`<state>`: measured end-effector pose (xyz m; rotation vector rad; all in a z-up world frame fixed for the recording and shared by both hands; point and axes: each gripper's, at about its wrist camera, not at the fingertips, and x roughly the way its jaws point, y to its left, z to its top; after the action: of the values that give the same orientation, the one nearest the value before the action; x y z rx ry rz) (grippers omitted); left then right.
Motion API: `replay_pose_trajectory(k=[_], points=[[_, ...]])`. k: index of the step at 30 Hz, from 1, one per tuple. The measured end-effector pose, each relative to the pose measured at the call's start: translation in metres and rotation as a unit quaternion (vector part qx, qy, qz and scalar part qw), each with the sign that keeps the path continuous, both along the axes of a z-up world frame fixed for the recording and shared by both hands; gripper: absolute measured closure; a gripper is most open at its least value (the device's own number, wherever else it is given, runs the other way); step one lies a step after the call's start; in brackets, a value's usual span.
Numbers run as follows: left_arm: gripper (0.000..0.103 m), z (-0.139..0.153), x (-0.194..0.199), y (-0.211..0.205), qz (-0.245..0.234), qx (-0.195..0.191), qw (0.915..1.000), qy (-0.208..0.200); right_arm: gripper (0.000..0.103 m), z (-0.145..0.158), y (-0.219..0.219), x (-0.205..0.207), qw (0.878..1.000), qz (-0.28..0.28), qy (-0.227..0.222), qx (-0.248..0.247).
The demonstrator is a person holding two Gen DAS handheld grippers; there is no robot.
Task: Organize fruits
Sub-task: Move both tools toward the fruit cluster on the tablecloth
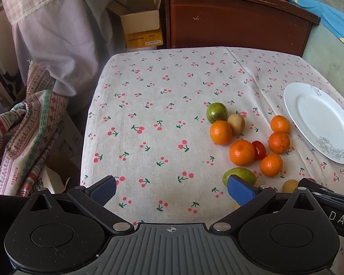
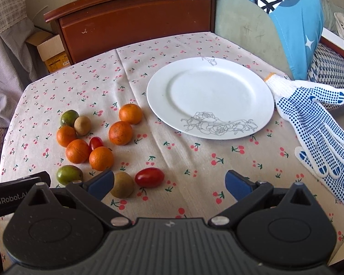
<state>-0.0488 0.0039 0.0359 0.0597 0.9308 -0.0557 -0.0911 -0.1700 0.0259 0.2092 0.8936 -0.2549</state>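
Several oranges (image 2: 120, 133) lie loose on the cherry-print cloth with two green fruits (image 2: 69, 174), two brown kiwis (image 2: 122, 184) and two red tomatoes (image 2: 149, 177). A white plate (image 2: 209, 97) with a rose drawing stands empty to their right. My right gripper (image 2: 169, 184) is open above the cloth, its left finger beside the near kiwi. In the left wrist view the same oranges (image 1: 241, 152) and plate (image 1: 318, 121) lie right of my left gripper (image 1: 172, 191), which is open with nothing between its fingers.
A white dotted work glove (image 2: 314, 123) lies right of the plate. A brown wooden cabinet (image 2: 135, 18) stands behind the table, a cardboard box (image 1: 141, 23) beside it. Patterned fabric (image 1: 18, 137) hangs left of the table edge. A blue cloth (image 2: 293, 11) covers a seat at right.
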Motion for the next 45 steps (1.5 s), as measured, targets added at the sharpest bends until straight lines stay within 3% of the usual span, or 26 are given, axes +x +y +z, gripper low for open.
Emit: replay_pose_trajectory(k=[34,45], points=[[0.001,0.0,-0.003,0.001,-0.003,-0.012,0.9999,0.0,0.001,0.002,0.001,-0.007,1.0,0.002,-0.017,-0.002],[0.0,-0.013,-0.02,0.002,-0.052,-0.021,0.9984,0.007,0.007,-0.005,-0.018,-0.027,0.997,0.028,-0.041,0.057]])
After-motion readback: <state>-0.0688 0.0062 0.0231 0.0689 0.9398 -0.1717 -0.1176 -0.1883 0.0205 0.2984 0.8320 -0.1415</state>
